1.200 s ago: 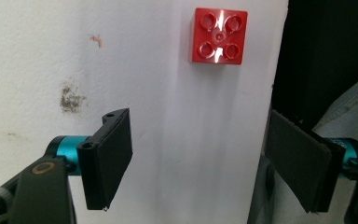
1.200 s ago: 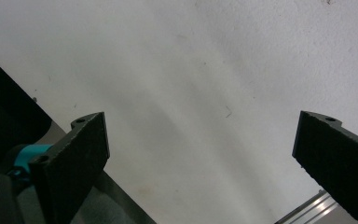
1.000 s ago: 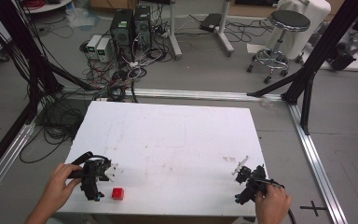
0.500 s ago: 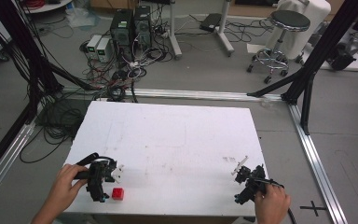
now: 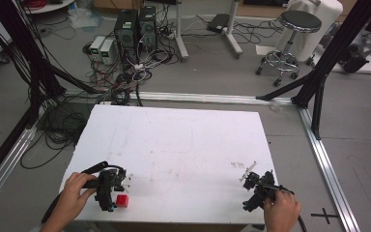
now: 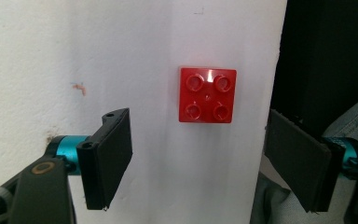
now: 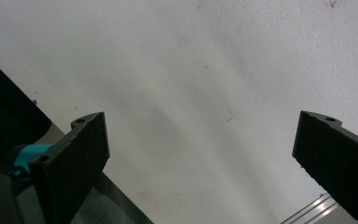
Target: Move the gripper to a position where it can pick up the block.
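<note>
Left claw (image 6: 198,163) moved over red brick (image 6: 208,94), jaws wide

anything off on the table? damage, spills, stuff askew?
Nothing damaged or spilled. The red brick lies flat, studs up, close to the table's near edge, ahead of the open left gripper. The white top carries faint scuffs and specks. The right gripper is open over bare table.

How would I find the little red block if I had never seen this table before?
Look at the big white table and go to its near edge, at the left corner by the person's left hand. Right beside the open left tool lies the red block, apart from the jaws. It is the only brightly coloured thing on the white top: square, with four round studs.
</note>
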The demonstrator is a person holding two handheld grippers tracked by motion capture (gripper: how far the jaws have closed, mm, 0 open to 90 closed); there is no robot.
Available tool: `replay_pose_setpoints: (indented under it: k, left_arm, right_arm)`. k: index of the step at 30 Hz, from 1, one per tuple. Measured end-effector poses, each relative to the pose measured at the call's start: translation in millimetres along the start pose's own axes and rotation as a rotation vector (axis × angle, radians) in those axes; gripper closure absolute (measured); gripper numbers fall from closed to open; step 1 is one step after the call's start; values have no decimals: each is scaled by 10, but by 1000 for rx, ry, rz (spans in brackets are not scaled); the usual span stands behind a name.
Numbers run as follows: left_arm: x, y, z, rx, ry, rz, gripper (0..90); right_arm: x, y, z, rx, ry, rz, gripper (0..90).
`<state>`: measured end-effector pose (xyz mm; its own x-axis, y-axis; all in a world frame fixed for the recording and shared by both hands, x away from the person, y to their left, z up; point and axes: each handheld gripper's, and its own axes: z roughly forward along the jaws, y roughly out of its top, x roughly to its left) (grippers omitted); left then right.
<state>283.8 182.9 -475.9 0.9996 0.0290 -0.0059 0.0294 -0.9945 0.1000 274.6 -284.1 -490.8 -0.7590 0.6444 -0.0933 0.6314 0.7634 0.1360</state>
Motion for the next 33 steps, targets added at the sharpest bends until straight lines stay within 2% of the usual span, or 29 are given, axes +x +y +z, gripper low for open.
replay_pose_setpoints:
  k: [6, 10, 26, 33]
  left_arm:
    - [13, 35, 64, 1, -30, 0, 237]
    - [10, 60, 109, 12, -40, 14, 237]
    - [9, 126, 263, 44, -37, 48, 237]
    - [-14, 143, 354, 67, -17, 70, 237]
  right_arm:
    - [-4, 0, 4, 1, 1, -1, 29]
    - [-3, 0, 7, 1, 1, 0, 29]
    - [-4, 2, 11, 3, 4, -2, 29]
    - [-5, -4, 10, 2, 4, 2, 29]
